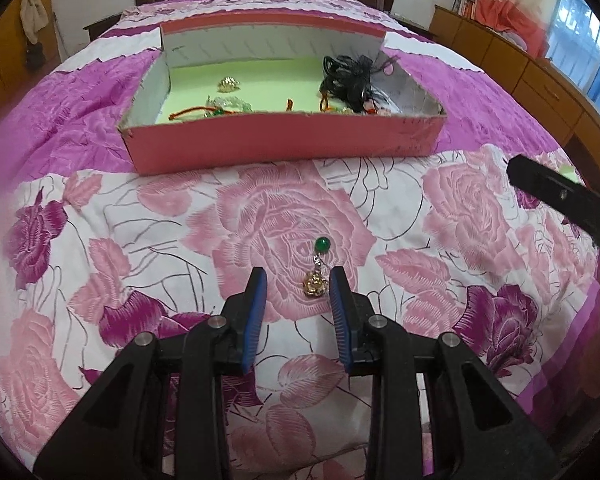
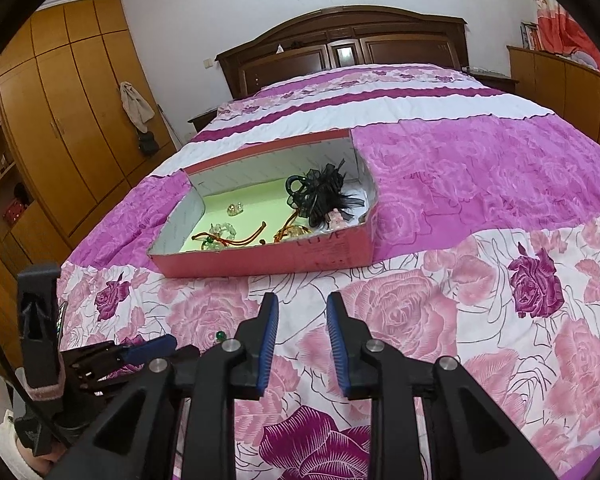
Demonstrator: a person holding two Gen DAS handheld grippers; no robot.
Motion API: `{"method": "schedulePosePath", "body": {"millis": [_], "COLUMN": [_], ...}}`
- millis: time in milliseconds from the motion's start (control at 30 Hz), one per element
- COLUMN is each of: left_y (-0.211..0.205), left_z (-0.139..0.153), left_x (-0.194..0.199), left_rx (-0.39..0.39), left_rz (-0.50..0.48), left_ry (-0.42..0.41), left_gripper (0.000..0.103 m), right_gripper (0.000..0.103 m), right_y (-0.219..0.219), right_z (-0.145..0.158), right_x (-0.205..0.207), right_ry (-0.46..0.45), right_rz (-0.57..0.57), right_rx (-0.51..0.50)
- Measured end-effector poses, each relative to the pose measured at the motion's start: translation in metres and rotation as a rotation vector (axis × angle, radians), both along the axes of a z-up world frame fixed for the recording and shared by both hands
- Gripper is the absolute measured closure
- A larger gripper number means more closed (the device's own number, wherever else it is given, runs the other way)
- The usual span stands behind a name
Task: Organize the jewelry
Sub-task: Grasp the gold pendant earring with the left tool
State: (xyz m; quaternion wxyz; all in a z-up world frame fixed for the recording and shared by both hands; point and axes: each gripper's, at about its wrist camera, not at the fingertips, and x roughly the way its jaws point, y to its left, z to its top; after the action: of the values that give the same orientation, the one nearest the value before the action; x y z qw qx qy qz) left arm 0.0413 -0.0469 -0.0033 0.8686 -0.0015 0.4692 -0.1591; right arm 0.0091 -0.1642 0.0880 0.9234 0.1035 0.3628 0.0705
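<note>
Left gripper (image 1: 298, 276) spread around gold pendant (image 1: 314, 284), right gripper (image 2: 302, 304) spread, empty; pendant off-centre, could slip sideways on closing

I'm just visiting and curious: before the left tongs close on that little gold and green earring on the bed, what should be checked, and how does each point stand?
1. Earring lies between the left tongs: ok, though nearer one pad.
2. Left tongs open, pads not pressing the earring: ok.
3. Tongs low enough to pinch it: cannot tell.
4. Bedspread clear of the pads: cannot tell.
5. Pink box open, with bare green floor for the earring: ok.
6. Right tongs empty and off to the side: ok.
</note>
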Motion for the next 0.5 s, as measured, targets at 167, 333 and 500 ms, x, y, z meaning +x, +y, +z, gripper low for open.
{"method": "schedulePosePath", "body": {"millis": [167, 333, 500], "left_y": [-0.004, -0.007, -0.007], "left_z": [-0.009, -0.013, -0.015], "left_x": [0.002, 0.003, 0.004], "left_rx": [0.014, 0.026, 0.017], "left_rz": [-0.013, -0.026, -0.033], "left_ry": [0.02, 0.018, 0.017], "left_gripper": [0.08, 0.086, 0.098], "right_gripper": [0.075, 0.075, 0.075], "right_y": [0.0, 0.0, 0.0], "right_z": [-0.001, -0.003, -0.004], "right_x": [0.001, 0.001, 0.002], "right_ry": [0.003, 0.007, 0.01], "right_rz": [0.0, 0.0, -0.001], "right_rx": [0.003, 0.005, 0.005]}}
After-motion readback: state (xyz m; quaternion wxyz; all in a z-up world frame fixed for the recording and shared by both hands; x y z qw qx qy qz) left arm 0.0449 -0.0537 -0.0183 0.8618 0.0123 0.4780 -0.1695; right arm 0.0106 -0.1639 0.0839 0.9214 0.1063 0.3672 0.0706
